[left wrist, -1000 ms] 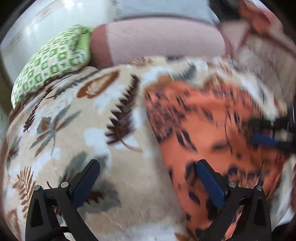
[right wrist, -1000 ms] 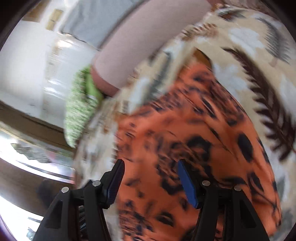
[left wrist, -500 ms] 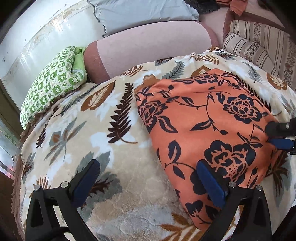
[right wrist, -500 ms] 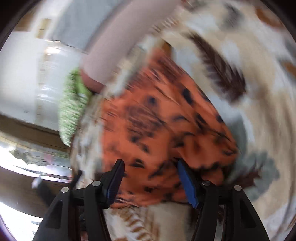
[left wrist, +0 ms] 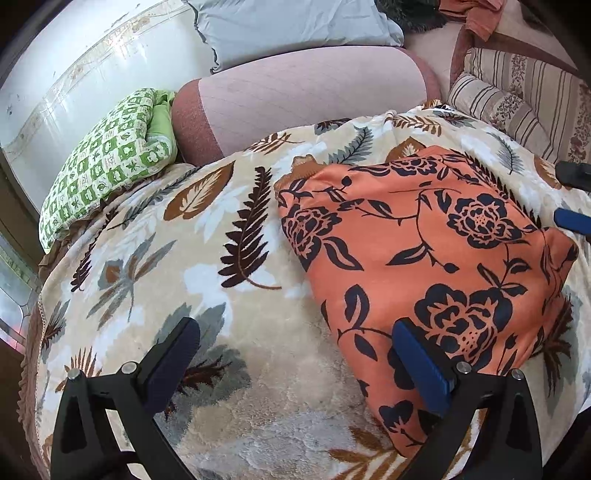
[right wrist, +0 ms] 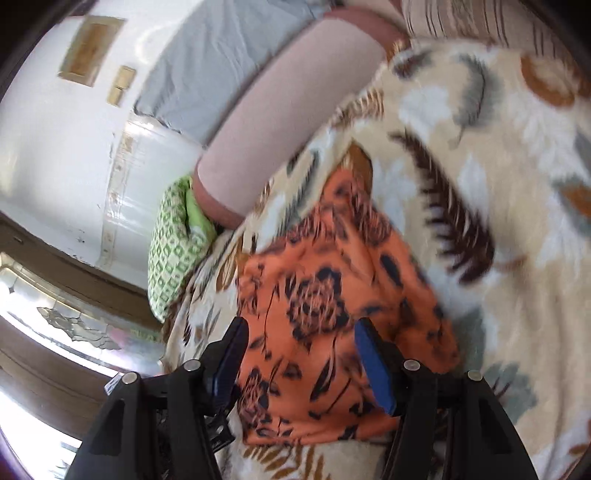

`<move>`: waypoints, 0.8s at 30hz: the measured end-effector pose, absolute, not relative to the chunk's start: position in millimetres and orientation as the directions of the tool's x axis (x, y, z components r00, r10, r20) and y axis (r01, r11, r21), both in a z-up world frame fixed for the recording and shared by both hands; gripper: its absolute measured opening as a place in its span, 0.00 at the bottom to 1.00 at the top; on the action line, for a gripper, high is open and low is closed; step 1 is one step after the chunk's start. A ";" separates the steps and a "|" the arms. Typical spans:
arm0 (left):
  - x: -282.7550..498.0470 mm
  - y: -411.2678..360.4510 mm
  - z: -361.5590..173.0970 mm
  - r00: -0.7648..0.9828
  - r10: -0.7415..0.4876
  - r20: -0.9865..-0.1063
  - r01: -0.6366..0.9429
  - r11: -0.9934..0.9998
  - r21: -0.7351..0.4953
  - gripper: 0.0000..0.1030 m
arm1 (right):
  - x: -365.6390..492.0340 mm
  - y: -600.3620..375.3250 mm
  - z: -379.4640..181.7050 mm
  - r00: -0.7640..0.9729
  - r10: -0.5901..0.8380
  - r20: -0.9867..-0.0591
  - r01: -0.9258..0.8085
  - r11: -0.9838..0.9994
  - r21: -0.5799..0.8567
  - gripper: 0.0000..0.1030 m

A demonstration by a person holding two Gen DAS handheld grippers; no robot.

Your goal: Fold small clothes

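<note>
An orange garment with a black flower print (left wrist: 424,258) lies folded into a flat rectangle on a leaf-patterned blanket (left wrist: 221,258). My left gripper (left wrist: 295,358) hovers open over the garment's near left edge; its right finger (left wrist: 421,362) is above the cloth and its left finger (left wrist: 173,354) above bare blanket. In the right wrist view, the garment (right wrist: 325,314) lies ahead of my right gripper (right wrist: 301,362), which is open with nothing pinched. That gripper's blue pad (left wrist: 572,218) shows at the right edge of the left wrist view, beside the garment's far right corner.
A pink bolster (left wrist: 303,96) lies along the blanket's far edge, with a green checked pillow (left wrist: 107,155) to its left and a grey pillow (left wrist: 288,26) behind. Striped cushions (left wrist: 517,96) sit at the far right. A white wall (right wrist: 55,147) lies beyond.
Both grippers have drawn back from the garment, so more of it and the blanket shows. The right gripper has shifted toward the garment's far right corner. Both stay open.
</note>
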State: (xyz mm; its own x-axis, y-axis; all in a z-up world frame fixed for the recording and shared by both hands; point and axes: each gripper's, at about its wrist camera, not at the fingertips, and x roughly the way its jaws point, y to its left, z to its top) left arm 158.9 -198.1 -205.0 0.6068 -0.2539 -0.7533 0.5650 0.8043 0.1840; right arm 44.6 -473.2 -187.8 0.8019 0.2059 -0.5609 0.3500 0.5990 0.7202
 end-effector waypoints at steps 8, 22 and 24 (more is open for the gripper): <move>158.5 -199.4 -204.7 0.597 -0.263 -0.758 0.573 0.801 0.173 1.00 | 42.5 -480.9 -179.3 0.787 0.087 -0.611 0.408 0.669 0.621 0.62; 220.0 -171.1 -239.0 0.138 -0.676 -0.724 0.505 0.676 -0.536 1.00 | 72.0 -529.8 -241.9 0.675 0.293 -0.677 0.418 0.603 0.679 0.71; 223.6 -176.5 -240.7 0.103 -0.716 -0.691 0.493 0.640 -0.589 1.00 | 77.8 -528.5 -250.1 0.650 0.319 -0.690 0.417 0.610 0.674 0.71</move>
